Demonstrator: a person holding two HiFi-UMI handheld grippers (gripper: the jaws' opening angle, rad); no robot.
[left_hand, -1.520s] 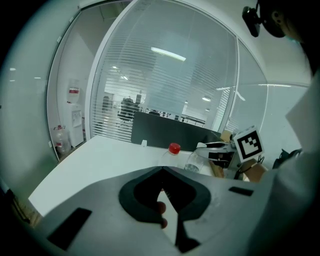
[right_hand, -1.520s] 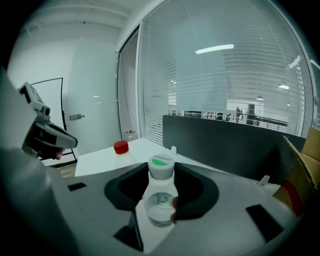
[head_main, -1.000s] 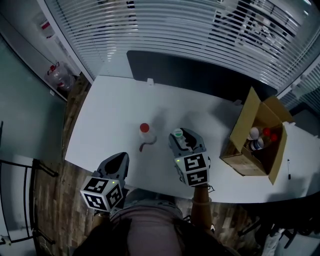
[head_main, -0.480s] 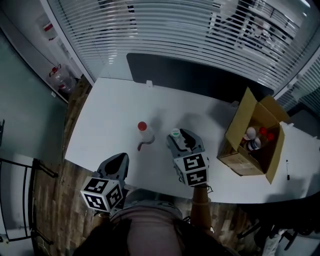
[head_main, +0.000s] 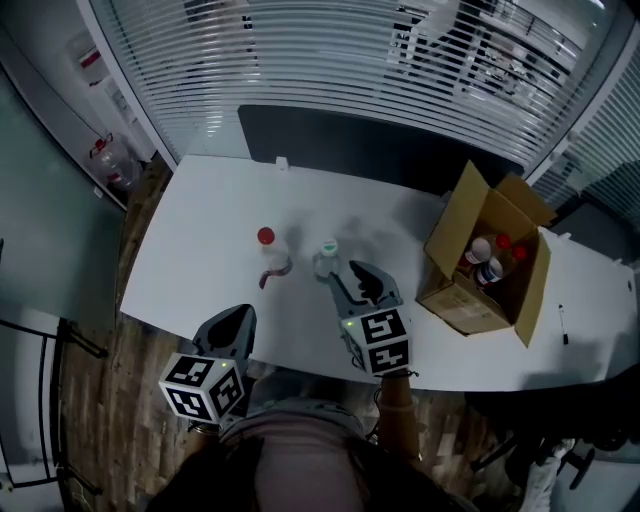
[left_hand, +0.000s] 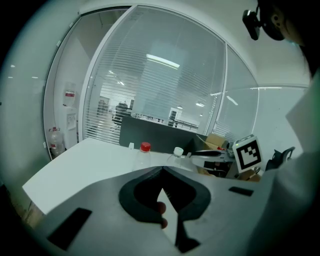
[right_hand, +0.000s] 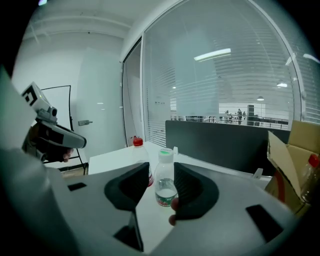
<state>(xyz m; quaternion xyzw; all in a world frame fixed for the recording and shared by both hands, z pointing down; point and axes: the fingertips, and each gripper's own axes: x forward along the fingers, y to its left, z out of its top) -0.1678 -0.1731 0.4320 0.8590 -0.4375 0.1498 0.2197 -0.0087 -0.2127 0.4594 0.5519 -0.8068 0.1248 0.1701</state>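
Two clear bottles stand side by side on the white table (head_main: 190, 250). One has a red cap (head_main: 265, 247) (right_hand: 137, 145) (left_hand: 145, 151), the other a pale green cap (head_main: 327, 256) (right_hand: 164, 179) (left_hand: 176, 154). My right gripper (head_main: 352, 273) (right_hand: 159, 166) is open; the green-capped bottle stands upright just ahead of its jaw tips, free of them. My left gripper (head_main: 238, 315) (left_hand: 162, 169) hangs over the table's near edge, short of the bottles. It is shut on nothing, its tips meeting.
An open cardboard box (head_main: 470, 290) (right_hand: 294, 150) with several capped bottles inside sits on the table to the right. A dark panel (head_main: 370, 150) runs along the table's far edge, with blinds behind it. A pen (head_main: 562, 326) lies at the far right.
The right gripper has let go of the green-capped bottle, which now stands on the table beside the red-capped one, and has drawn back. The left gripper has hardly moved.
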